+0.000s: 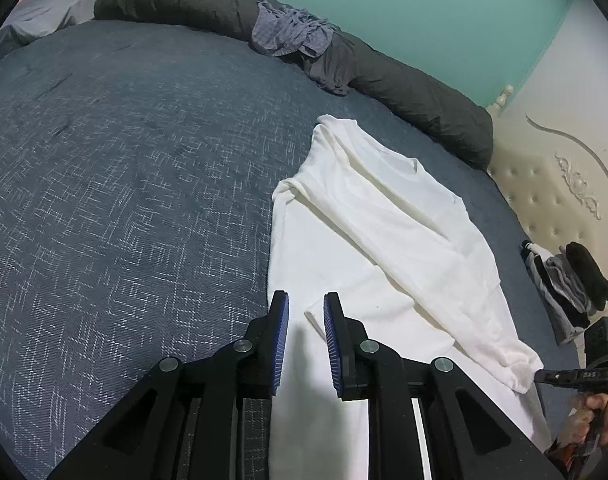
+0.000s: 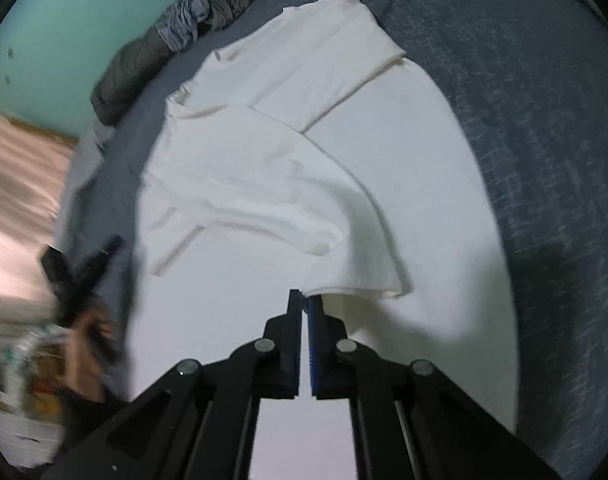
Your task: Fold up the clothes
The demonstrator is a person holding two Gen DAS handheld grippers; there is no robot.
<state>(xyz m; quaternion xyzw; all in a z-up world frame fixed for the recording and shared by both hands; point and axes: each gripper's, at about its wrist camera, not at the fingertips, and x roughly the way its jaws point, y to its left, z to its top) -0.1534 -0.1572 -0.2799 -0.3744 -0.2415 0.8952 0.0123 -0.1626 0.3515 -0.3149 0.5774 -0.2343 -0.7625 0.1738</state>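
Lying spread on the dark blue bedspread, a white long-sleeved shirt is seen with one sleeve folded across its body. The cuff edge is clamped between the closed fingers of the right gripper. The left gripper is held over the hem, fingers slightly apart, nothing gripped. Crumpled clothes are noted by the far wall.

Left gripper points downward, its blue pads a narrow gap apart with nothing between them. Right gripper also points downward, jaws closed on a sleeve cuff. A hand grips the right gripper's handle.
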